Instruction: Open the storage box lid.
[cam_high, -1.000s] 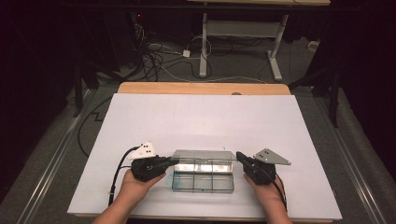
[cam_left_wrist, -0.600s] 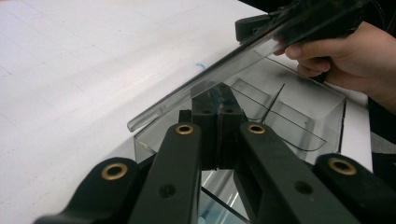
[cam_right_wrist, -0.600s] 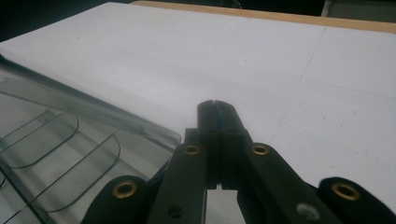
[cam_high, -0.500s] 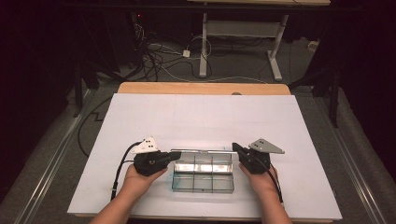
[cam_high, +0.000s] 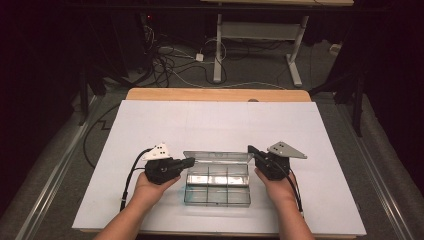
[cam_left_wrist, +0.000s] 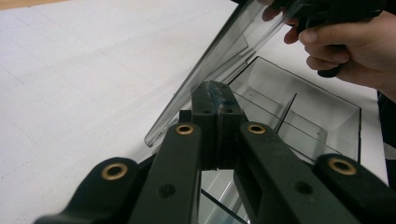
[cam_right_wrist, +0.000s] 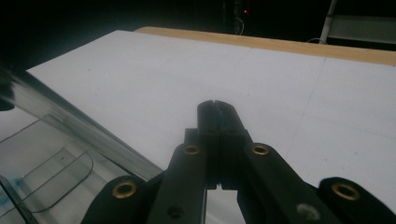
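A clear plastic compartment box (cam_high: 217, 189) lies near the table's front edge, its hinged lid (cam_high: 217, 157) raised along the far side. My left gripper (cam_high: 190, 161) is shut with nothing between its jaws, tips at the lid's left end. In the left gripper view the shut left gripper (cam_left_wrist: 215, 92) rests against the tilted lid (cam_left_wrist: 219, 60), above the box's empty compartments (cam_left_wrist: 303, 126). My right gripper (cam_high: 249, 149) is shut and sits at the lid's right end. In the right gripper view the shut right gripper (cam_right_wrist: 217, 105) points over bare table, with the lid's edge (cam_right_wrist: 70, 122) to its left.
A white sheet (cam_high: 215, 125) covers the wooden table (cam_high: 215, 94). The person's other hand (cam_left_wrist: 348, 51) holds its gripper beyond the lid. On the dark floor behind the table are cables (cam_high: 170, 60) and a white desk frame (cam_high: 257, 35).
Both grippers have moved away from the person along the box's ends, and the lid has swung farther up and back.
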